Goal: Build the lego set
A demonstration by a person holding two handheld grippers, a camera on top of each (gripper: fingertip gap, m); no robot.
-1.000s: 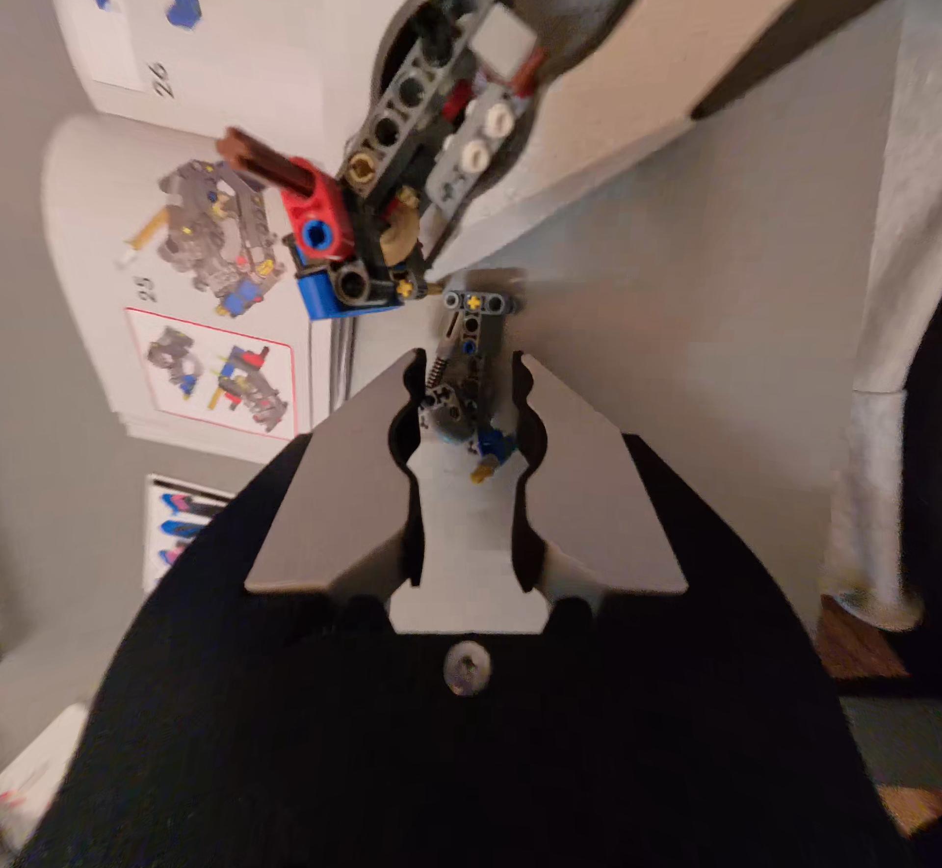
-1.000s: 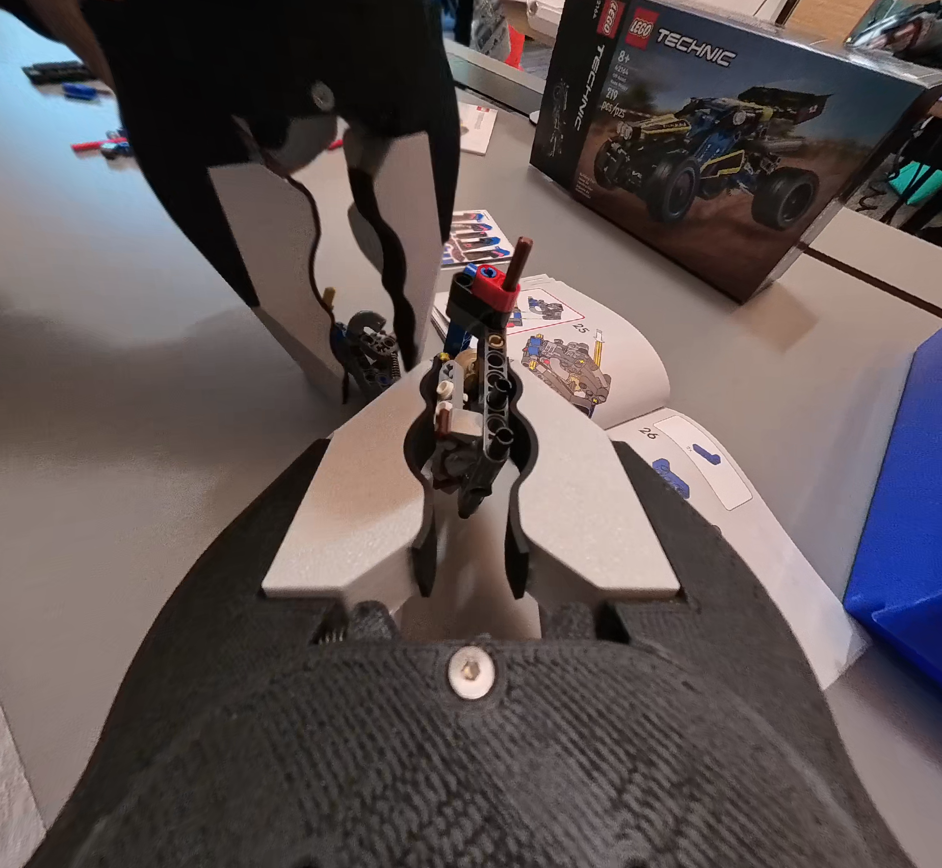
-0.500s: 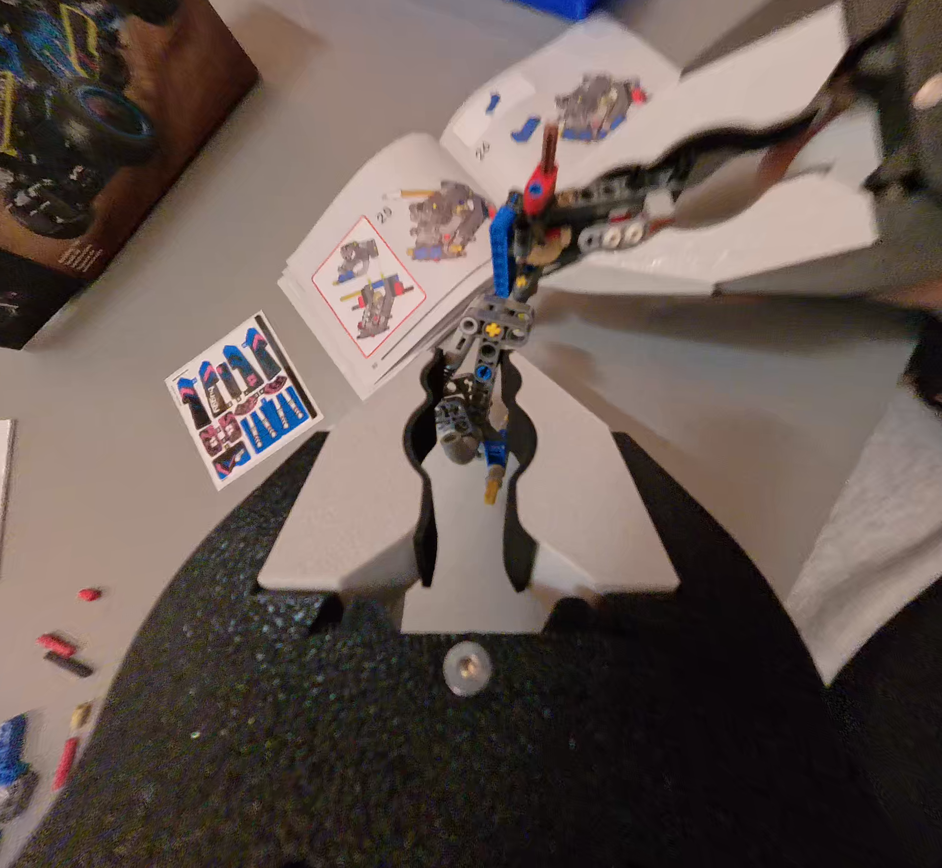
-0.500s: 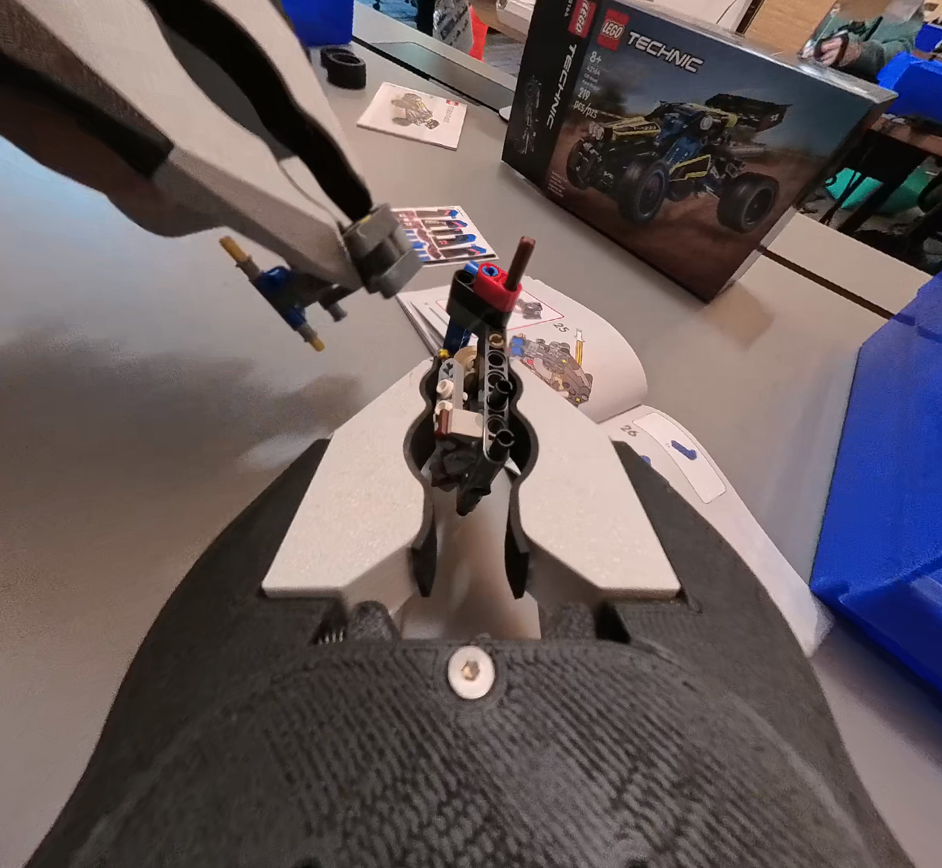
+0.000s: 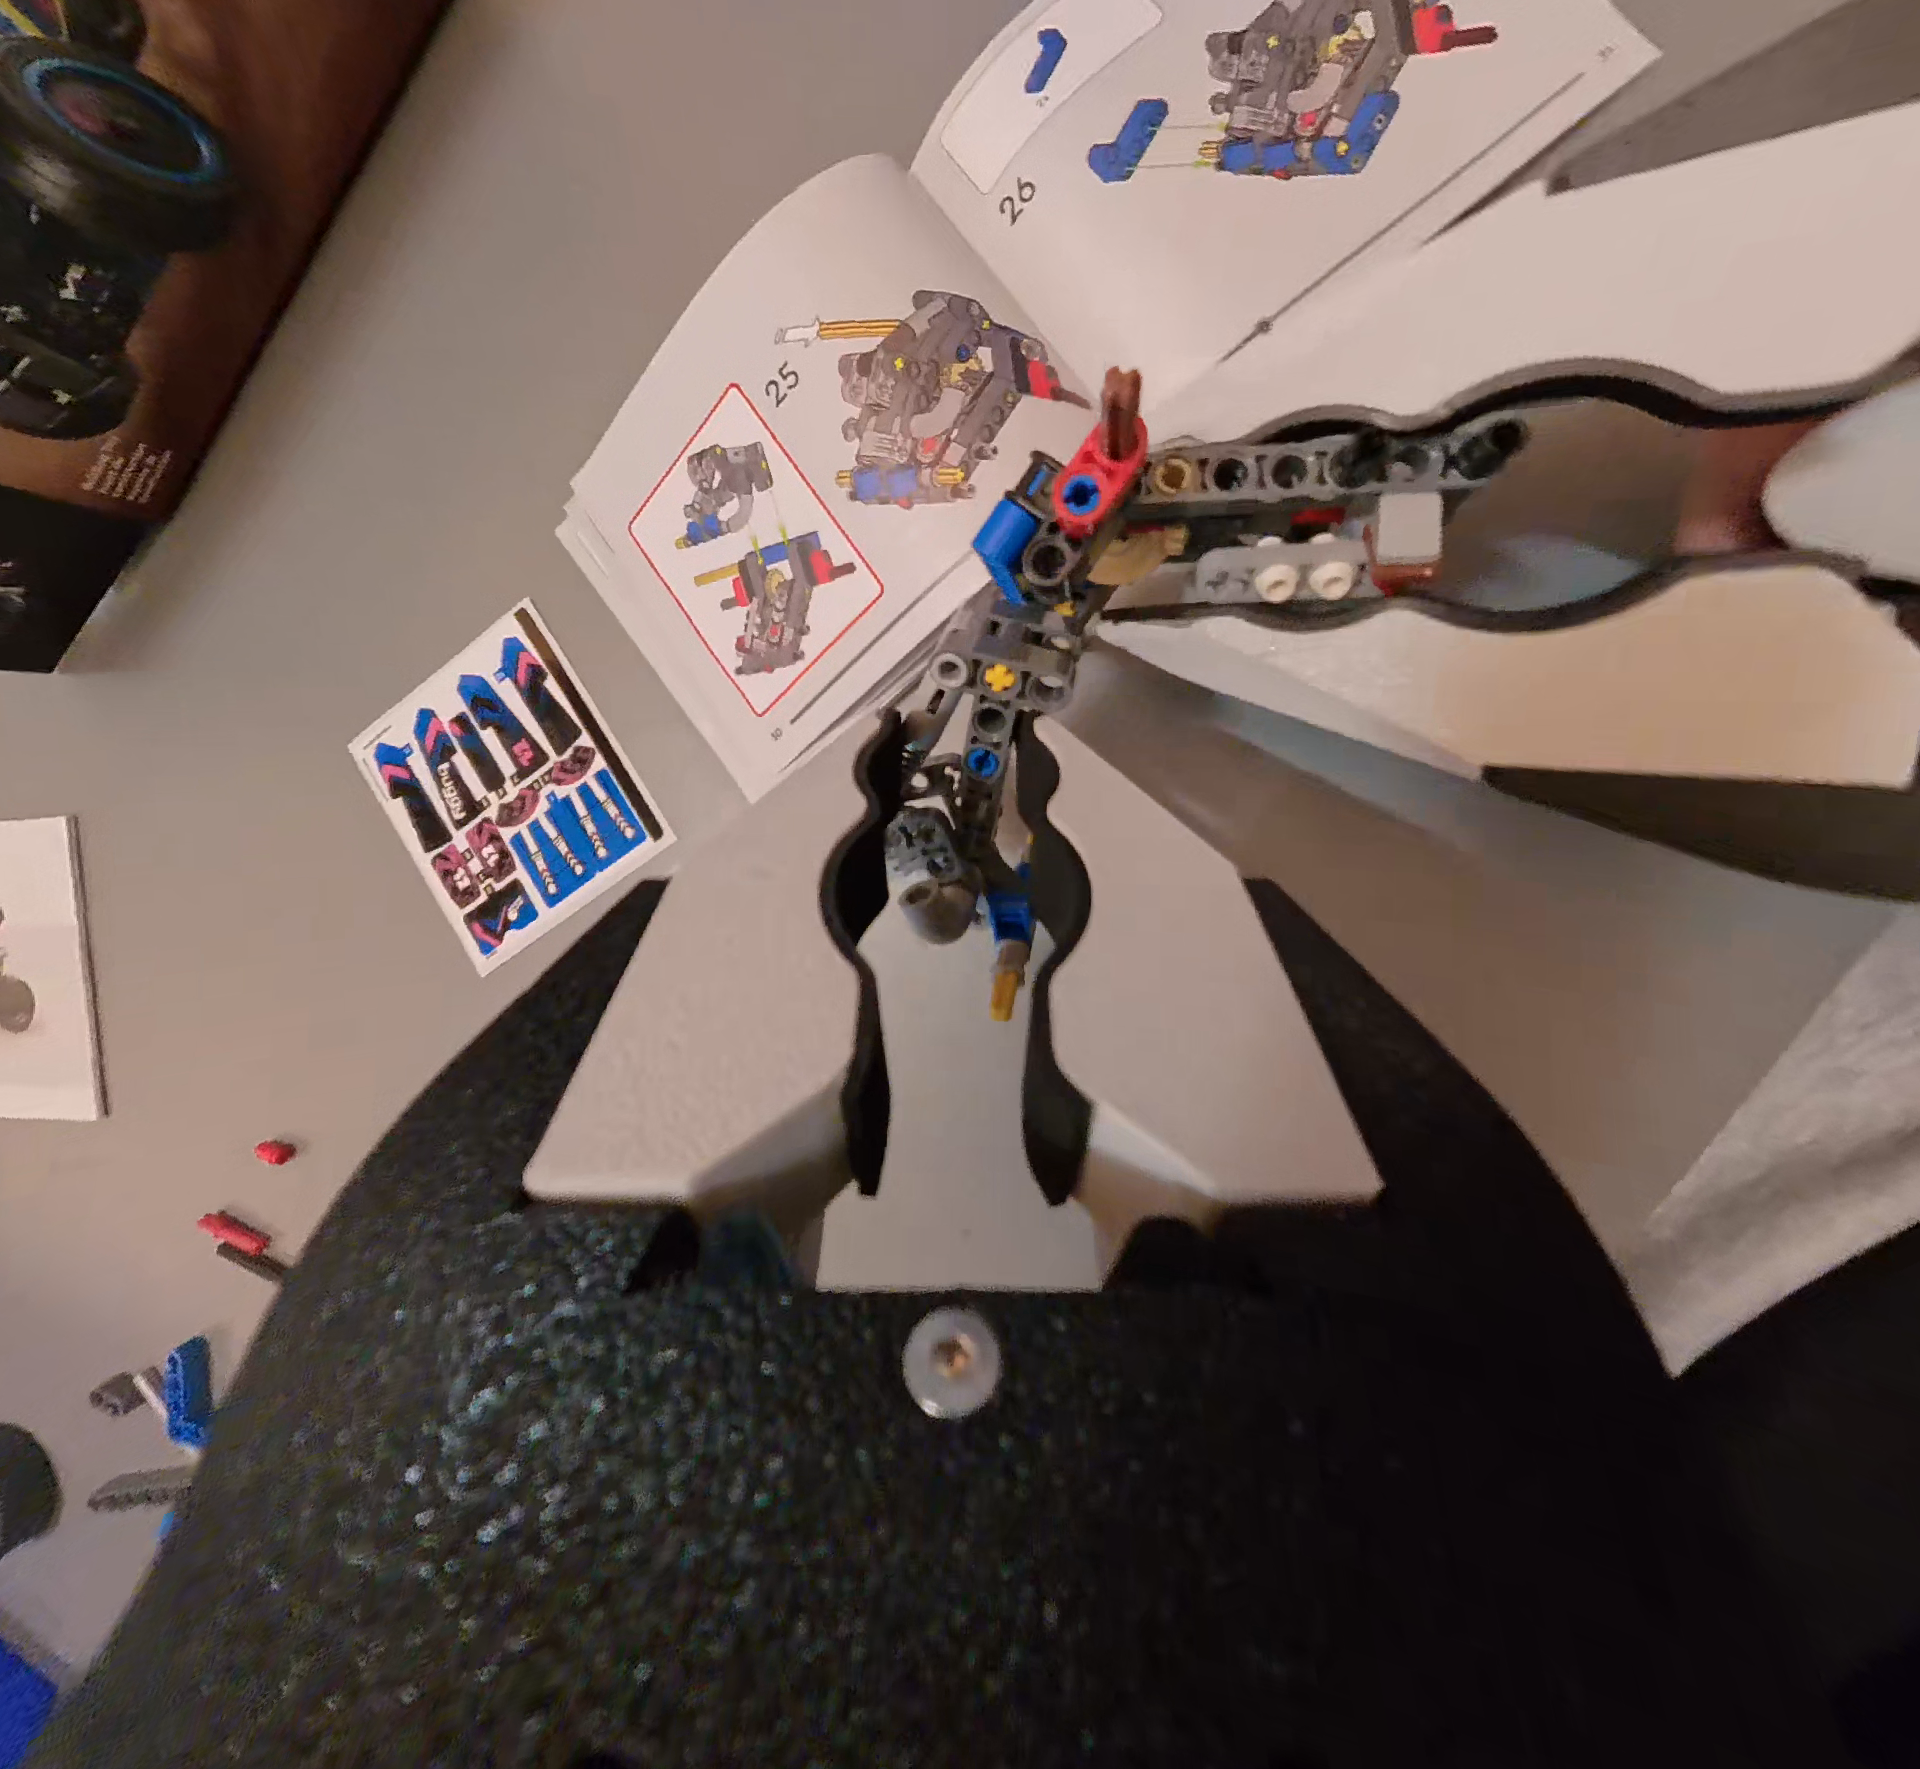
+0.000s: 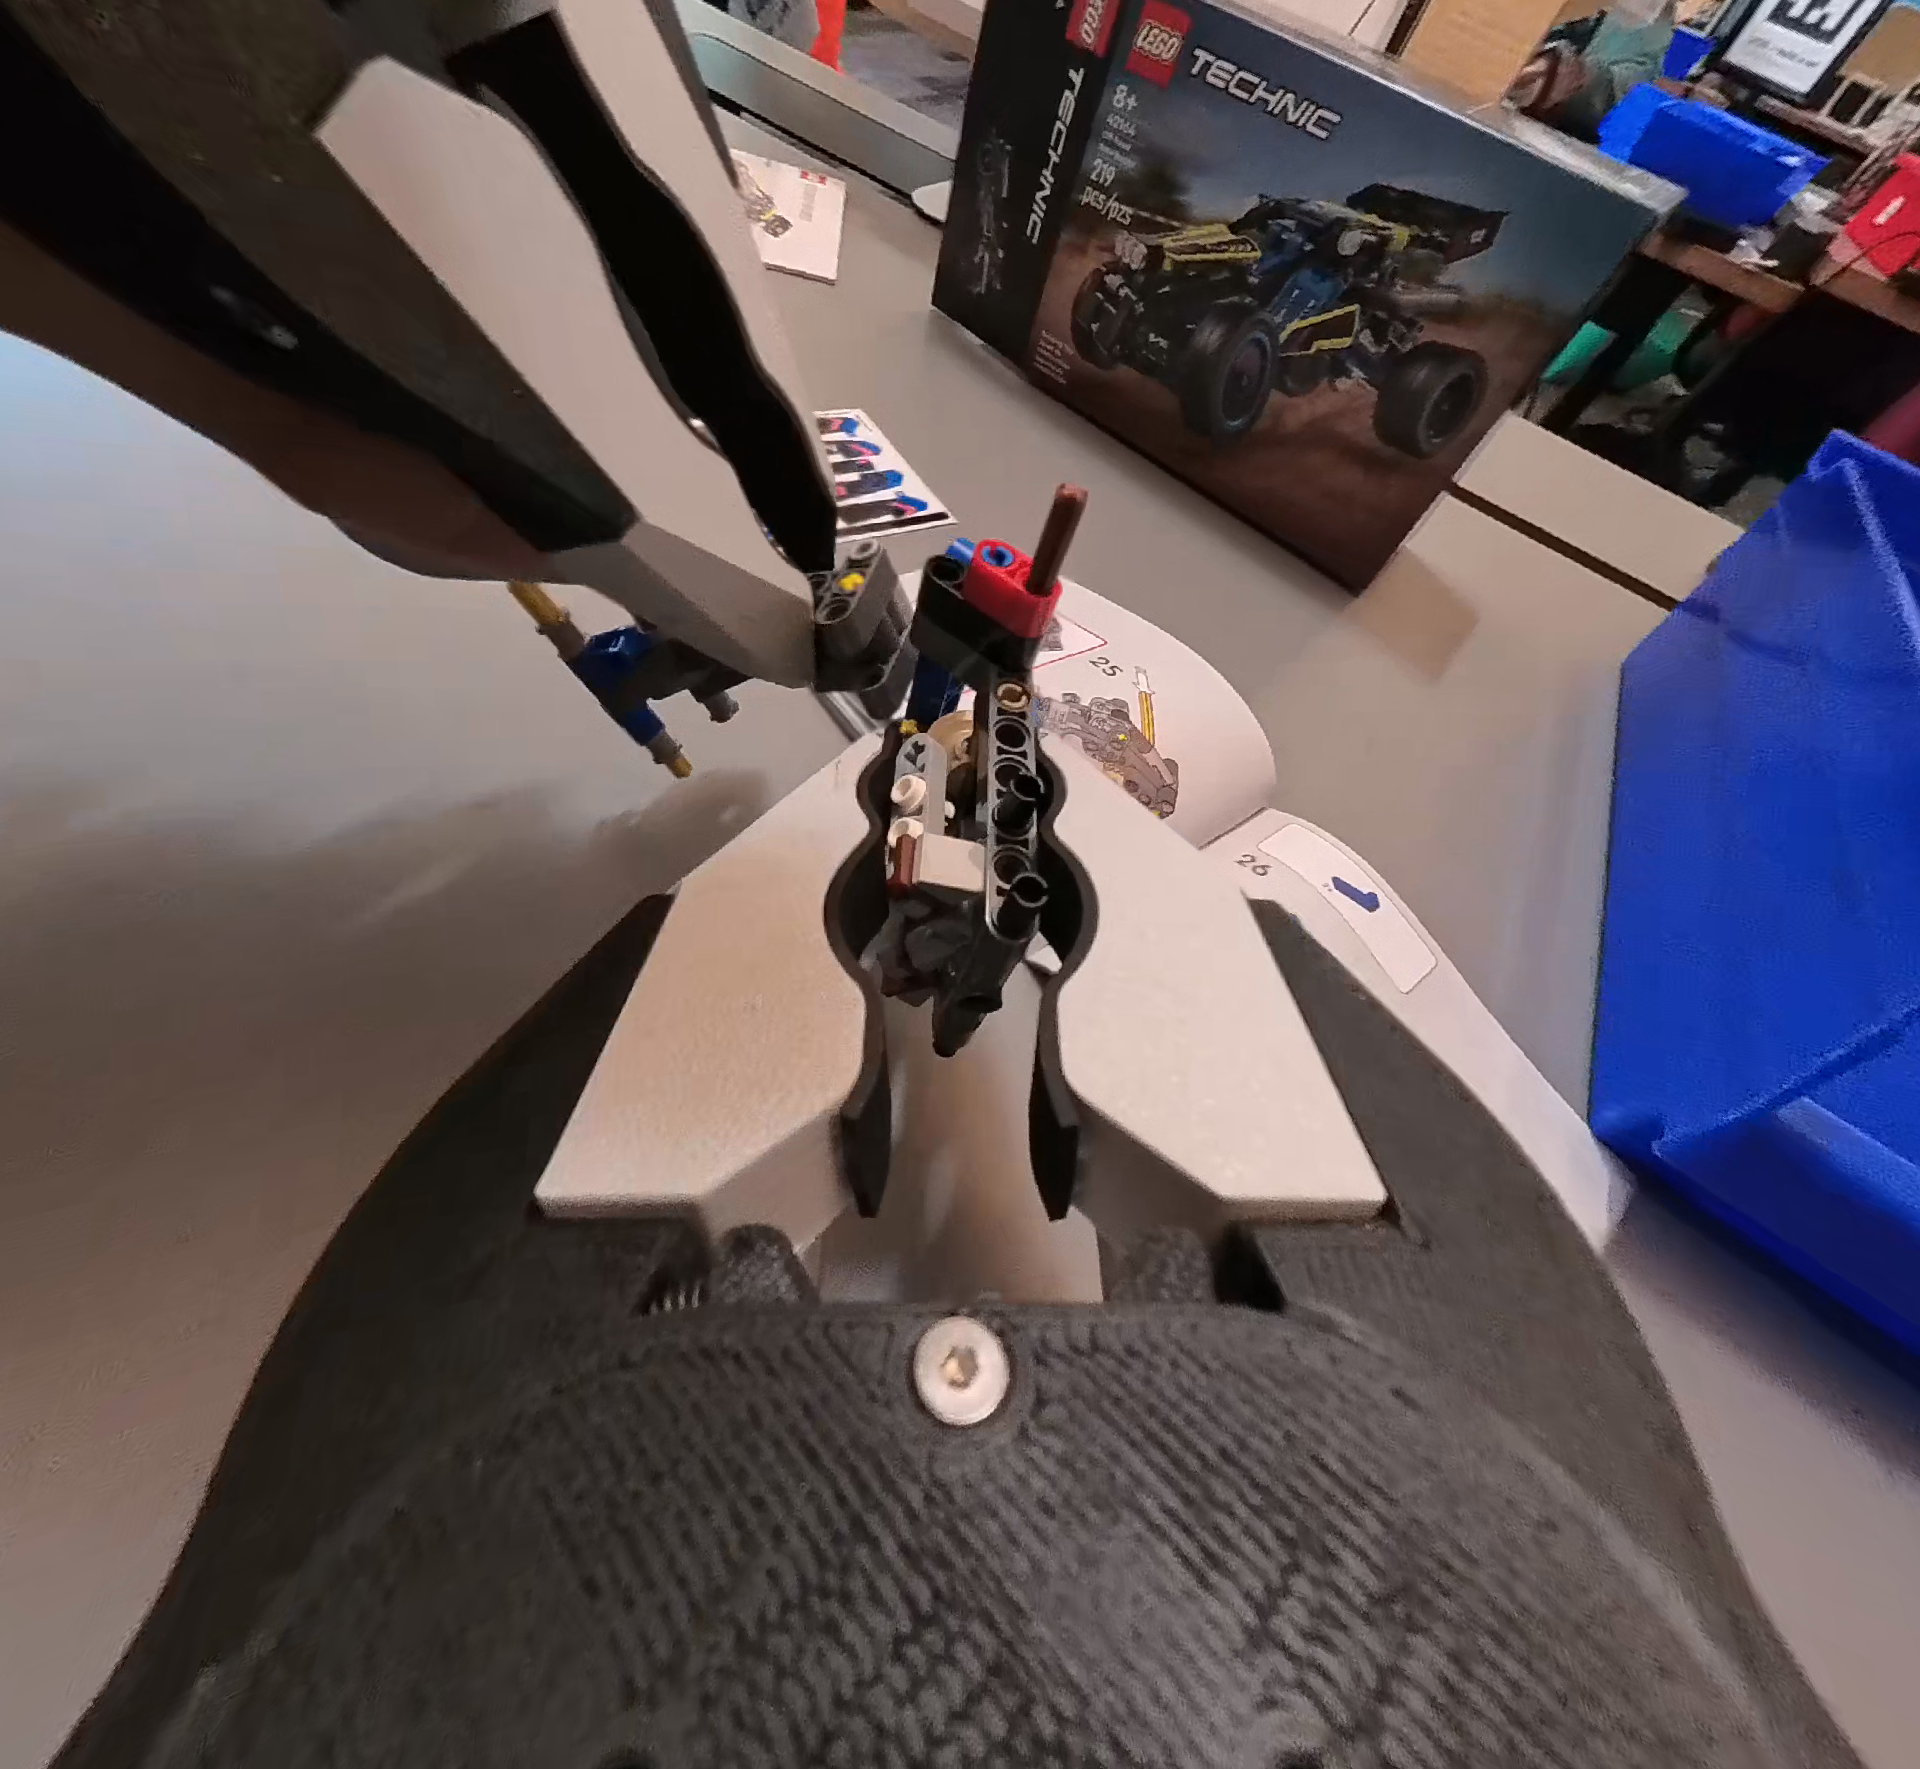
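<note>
Grey fingers of the left gripper (image 5: 956,784), at the centre of the left wrist view, clamp a small grey lego sub-assembly (image 5: 966,826) whose top meets the larger lego assembly (image 5: 1195,514) reaching in from the right, above the open instruction booklet (image 5: 935,317). In the right wrist view, the right gripper (image 6: 961,826) at centre frame grips that larger assembly upright, its red piece (image 6: 1003,587) touching the left gripper's part, with the set's box (image 6: 1299,244) at upper right on the grey table (image 6: 260,732).

Left gripper (image 5: 956,846) now lifted off the table, carrying the small grey sub-assembly (image 5: 971,784) across to the larger assembly (image 6: 977,784) in the right gripper (image 6: 961,888); the two builds now touching, earlier apart.
</note>
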